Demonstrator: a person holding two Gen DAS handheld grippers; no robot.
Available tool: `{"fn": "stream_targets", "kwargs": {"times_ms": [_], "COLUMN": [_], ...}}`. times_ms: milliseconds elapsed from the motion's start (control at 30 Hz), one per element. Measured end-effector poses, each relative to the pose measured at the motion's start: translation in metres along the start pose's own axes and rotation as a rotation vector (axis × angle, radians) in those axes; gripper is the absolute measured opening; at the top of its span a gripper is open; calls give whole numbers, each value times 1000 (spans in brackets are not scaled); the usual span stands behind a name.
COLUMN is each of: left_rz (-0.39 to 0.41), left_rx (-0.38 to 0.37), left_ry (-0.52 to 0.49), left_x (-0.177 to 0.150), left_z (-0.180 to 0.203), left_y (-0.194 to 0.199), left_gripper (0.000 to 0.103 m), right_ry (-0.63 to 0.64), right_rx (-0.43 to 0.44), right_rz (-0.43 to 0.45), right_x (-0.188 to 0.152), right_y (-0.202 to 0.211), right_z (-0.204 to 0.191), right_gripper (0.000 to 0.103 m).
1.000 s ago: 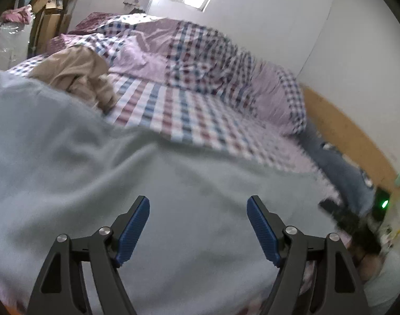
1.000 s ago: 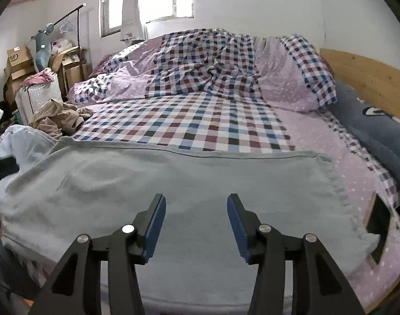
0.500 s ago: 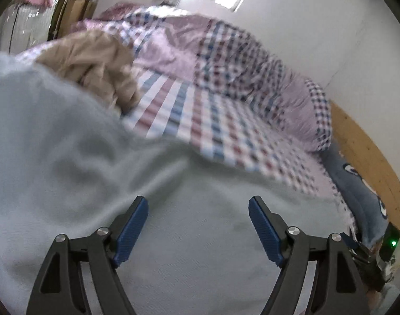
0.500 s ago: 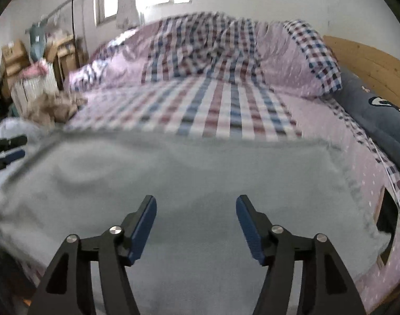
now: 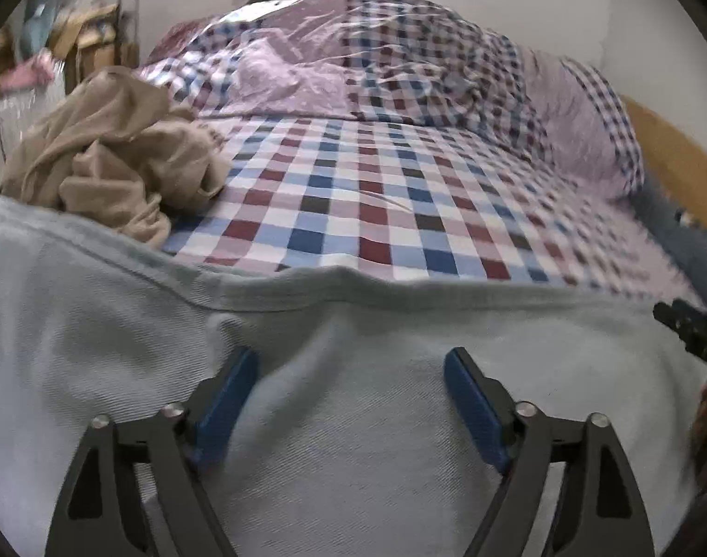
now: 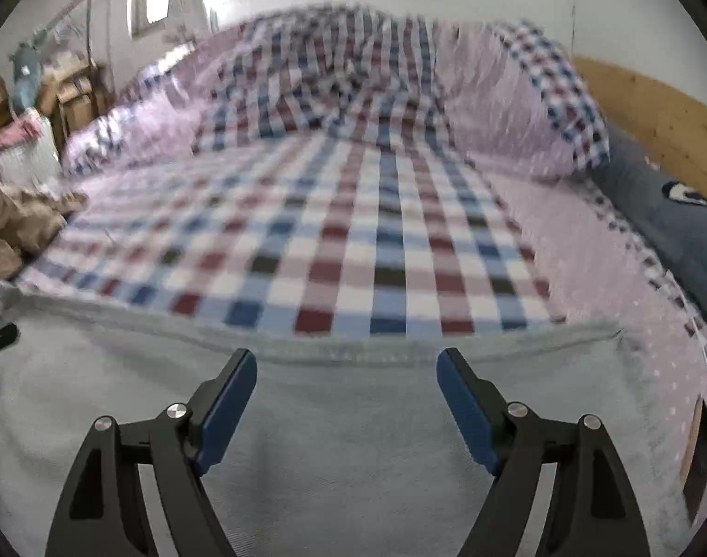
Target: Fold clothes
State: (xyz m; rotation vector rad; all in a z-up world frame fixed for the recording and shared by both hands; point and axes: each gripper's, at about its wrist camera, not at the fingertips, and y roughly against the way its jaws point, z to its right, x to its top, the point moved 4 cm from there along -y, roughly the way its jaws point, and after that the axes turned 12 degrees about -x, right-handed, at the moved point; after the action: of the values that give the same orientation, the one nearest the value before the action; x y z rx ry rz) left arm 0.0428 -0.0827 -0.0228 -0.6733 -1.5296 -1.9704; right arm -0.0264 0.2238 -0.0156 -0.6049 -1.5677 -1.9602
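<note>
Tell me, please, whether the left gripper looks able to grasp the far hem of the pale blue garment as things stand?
Probably yes: the left gripper has open jaws over the pale blue garment, nothing blocking its far hem.

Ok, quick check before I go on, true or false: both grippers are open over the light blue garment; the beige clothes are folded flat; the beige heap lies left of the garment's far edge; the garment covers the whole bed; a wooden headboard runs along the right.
1. Both the left gripper and the right gripper are open over the light blue garment. True.
2. The beige clothes are folded flat. False: they lie in a crumpled heap.
3. The heap lies at the left, beyond the garment's far edge. True.
4. The garment covers the whole bed. False: much checked bedsheet shows beyond it.
5. A wooden headboard runs along the right. True.
</note>
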Motion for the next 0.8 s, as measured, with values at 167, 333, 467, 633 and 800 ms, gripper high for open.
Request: {"fn": "stream_targets", "kwargs": {"times_ms": [167,333,467,633,800], "left_rz": [-3,3,5,6,15], "left_rx": [51,47,40,48,69], "left_ry": [-56,-58,-67,-73,-82], "left_x": [-4,-3,-1,-2,-1], "left_z": [8,5,1,4,4], "left_y": [-9,-11,-12,-11,-8], "left_gripper": [101,102,102,102,102], "right_ry": [-20,-48,-37,-46,-64], "right_rx": [-9,4,-13,-9,27], "right_rz": [-34,-46,-29,-10,-16], "right_x": [-9,-21,-31,-36,-36], "right_y": [1,10,18,19,19], "right_z": [9,18,16,16,20], "right_gripper": [88,89,89,90,90]}}
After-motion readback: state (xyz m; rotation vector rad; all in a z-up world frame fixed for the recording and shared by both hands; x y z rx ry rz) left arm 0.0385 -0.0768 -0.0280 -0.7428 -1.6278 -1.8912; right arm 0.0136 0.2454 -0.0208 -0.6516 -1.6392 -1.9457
